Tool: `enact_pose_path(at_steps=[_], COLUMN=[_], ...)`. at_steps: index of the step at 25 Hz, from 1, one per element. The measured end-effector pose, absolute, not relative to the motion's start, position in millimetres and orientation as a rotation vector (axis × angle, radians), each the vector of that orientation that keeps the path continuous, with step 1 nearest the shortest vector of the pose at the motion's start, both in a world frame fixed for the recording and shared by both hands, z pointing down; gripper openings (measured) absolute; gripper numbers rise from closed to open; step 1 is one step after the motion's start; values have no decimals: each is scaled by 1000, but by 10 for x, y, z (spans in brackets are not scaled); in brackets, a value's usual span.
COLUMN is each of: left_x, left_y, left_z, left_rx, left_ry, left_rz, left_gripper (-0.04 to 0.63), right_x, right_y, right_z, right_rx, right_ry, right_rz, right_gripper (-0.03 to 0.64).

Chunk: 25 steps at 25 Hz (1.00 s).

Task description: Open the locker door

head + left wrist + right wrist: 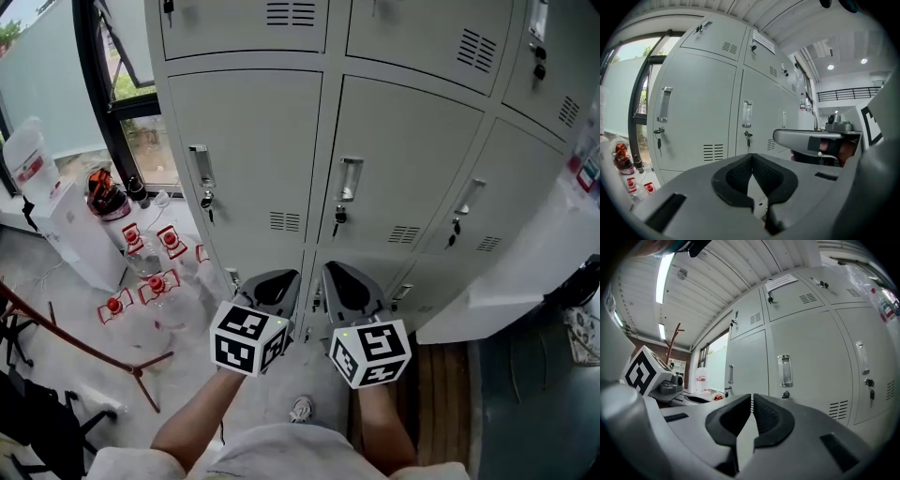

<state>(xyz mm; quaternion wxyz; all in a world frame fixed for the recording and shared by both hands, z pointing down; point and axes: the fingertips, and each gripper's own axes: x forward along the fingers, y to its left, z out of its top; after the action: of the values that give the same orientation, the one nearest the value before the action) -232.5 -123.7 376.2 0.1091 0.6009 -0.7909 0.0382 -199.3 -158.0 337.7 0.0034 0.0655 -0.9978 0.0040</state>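
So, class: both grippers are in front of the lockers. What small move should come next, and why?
Probably open the right gripper and ease it toward the handle of the middle door. Its jaws are together with nothing between them, that handle sits almost straight ahead of it, the door looks closed, and the gripper is not yet touching it.

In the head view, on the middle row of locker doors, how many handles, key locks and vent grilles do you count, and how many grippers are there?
Handles: 3
Key locks: 3
Vent grilles: 3
Grippers, left and right: 2
Total: 11
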Motion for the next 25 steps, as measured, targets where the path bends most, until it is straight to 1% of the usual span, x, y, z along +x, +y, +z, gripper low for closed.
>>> enact_pose_path(at_steps=[15, 19, 25], left_x=[-2735, -2781, -2888], left_y=[-1916, -2004, -2065], left_z=[3560, 3556, 3541], left_rx=[1673, 1660, 1649], left_ry=[-2428, -2434, -2445], left_rz=[111, 117, 124], left_gripper=[6, 6, 6], right_x=[-2474, -2540, -2674], right_y=[-2217, -2301, -2409], right_z=[3114, 3093, 3018], right_rx=[44, 18, 19], right_ry=[-3191, -3195, -3214], right_rz=[-57, -61, -63], right_gripper=[5, 61, 81])
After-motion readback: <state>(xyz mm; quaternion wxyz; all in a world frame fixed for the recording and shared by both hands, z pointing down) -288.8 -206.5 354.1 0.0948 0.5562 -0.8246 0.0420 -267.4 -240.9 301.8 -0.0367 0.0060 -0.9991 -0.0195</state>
